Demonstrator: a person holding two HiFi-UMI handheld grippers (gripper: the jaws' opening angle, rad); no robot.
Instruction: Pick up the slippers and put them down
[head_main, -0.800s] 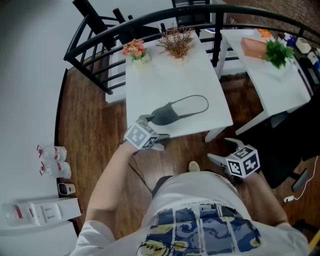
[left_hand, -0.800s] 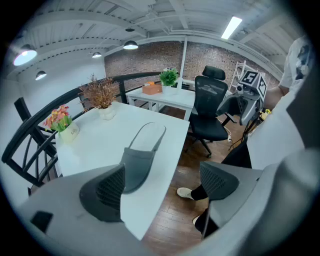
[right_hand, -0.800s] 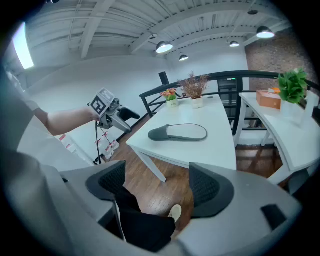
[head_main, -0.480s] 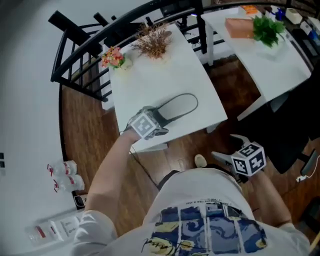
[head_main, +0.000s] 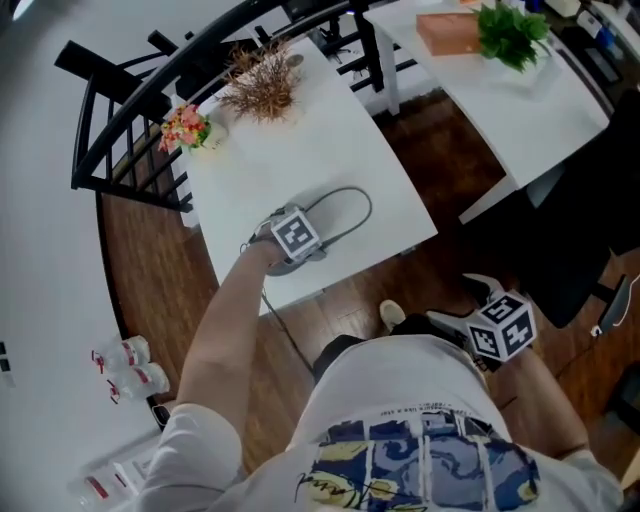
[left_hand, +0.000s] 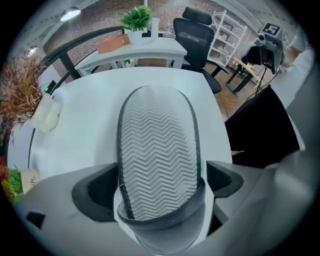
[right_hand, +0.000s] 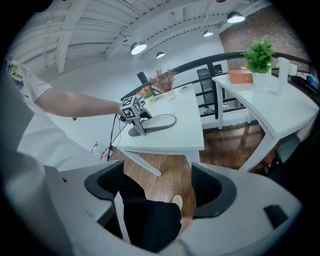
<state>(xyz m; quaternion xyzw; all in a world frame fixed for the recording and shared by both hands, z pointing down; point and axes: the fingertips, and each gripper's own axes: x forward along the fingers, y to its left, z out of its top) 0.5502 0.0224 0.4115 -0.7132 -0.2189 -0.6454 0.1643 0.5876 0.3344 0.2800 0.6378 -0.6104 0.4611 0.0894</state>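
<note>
A grey slipper (head_main: 335, 212) with a zigzag-patterned insole (left_hand: 157, 150) lies flat on the white table (head_main: 330, 130), toe toward the near edge. My left gripper (head_main: 298, 238) is over that toe. Its jaws stand wide on either side of the toe (left_hand: 160, 220), close against its sides, and I see no squeeze. In the right gripper view, the slipper (right_hand: 155, 121) and the left gripper's marker cube (right_hand: 131, 109) show on the table. My right gripper (head_main: 452, 300) hangs low beside the person's leg over the wood floor, open and holding nothing (right_hand: 157, 185).
Orange flowers (head_main: 185, 128) and a dried plant (head_main: 262, 88) stand at the table's far end. A black railing (head_main: 130, 90) runs behind. A second white table (head_main: 540, 100) on the right carries a green plant (head_main: 510, 30) and an orange box (head_main: 445, 32). Bottles (head_main: 125, 365) stand on the floor.
My left gripper has moved forward from the table's near edge over the slipper's toe. The head view has swung. The right gripper has stayed low at the person's side.
</note>
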